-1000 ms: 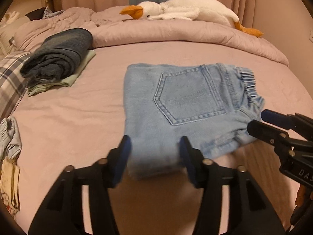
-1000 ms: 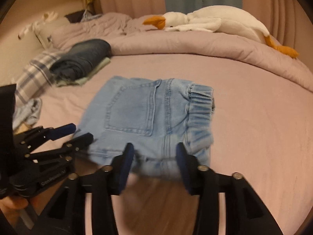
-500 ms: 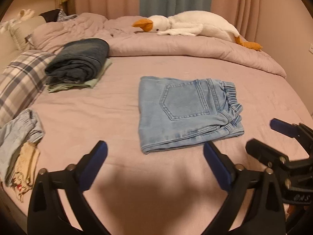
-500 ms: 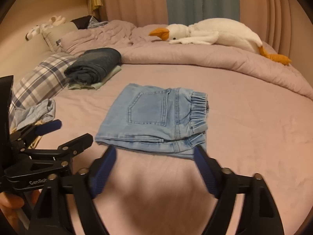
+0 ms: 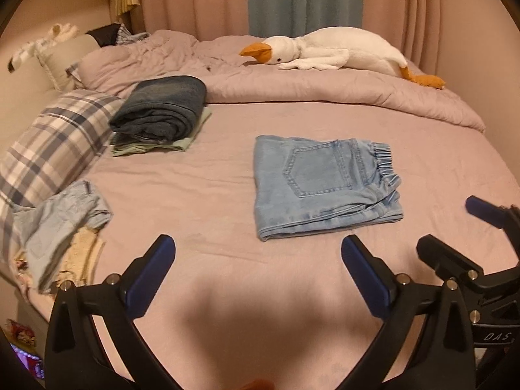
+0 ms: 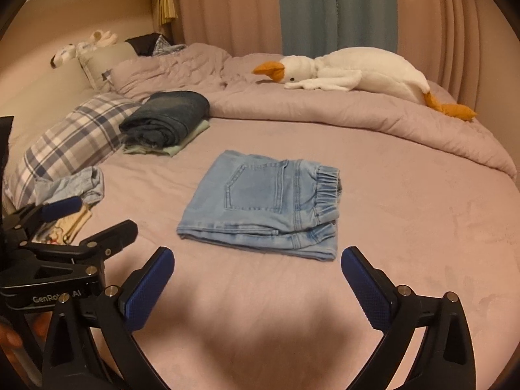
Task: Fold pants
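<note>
The light blue denim pants (image 5: 321, 185) lie folded into a flat rectangle on the pink bed sheet (image 5: 227, 286), back pocket up, elastic waistband to the right. They also show in the right wrist view (image 6: 266, 208). My left gripper (image 5: 258, 273) is open and empty, held above the sheet in front of the pants. My right gripper (image 6: 256, 286) is open and empty, also short of the pants' near edge. Each gripper shows at the edge of the other's view.
A stack of folded dark jeans on a green garment (image 5: 162, 113) sits at the back left. A plaid pillow (image 5: 52, 149) and loose unfolded clothes (image 5: 61, 224) lie at the left edge. A plush goose (image 5: 328, 53) rests on the bunched duvet (image 5: 325, 91) at the back.
Both grippers let go of the pants' near edge, opened wide and pulled back and up. The folded pants now lie free on the sheet.
</note>
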A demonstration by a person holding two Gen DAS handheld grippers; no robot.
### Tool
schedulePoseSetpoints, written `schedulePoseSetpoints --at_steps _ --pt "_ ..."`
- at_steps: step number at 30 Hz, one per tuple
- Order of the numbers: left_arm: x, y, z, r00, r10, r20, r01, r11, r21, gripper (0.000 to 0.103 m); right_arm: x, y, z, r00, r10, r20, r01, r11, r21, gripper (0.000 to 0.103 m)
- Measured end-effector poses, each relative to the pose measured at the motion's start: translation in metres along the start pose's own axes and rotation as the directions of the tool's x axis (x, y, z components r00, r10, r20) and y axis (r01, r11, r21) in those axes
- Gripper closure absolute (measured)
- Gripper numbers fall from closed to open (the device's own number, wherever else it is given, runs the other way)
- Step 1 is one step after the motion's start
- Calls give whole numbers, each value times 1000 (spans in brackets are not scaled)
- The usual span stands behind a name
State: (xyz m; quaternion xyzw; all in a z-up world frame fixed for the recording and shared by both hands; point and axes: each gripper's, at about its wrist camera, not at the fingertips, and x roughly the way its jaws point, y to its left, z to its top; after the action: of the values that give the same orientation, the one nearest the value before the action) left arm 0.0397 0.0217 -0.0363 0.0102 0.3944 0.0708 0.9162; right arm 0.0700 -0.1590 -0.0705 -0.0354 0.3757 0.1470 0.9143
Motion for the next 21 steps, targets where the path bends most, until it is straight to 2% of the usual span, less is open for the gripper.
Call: schedulePoseSetpoints --at_steps 4,21 --pt "-10 0 -4 1000 2 2 -2 1000 -3 1 -8 6 -1 999 -32 3 32 999 -5 1" --pt "-36 -1 -8 1000 7 27 -7 1000 -12 1 -38 14 -2 998 -32 52 32 999 1 1"
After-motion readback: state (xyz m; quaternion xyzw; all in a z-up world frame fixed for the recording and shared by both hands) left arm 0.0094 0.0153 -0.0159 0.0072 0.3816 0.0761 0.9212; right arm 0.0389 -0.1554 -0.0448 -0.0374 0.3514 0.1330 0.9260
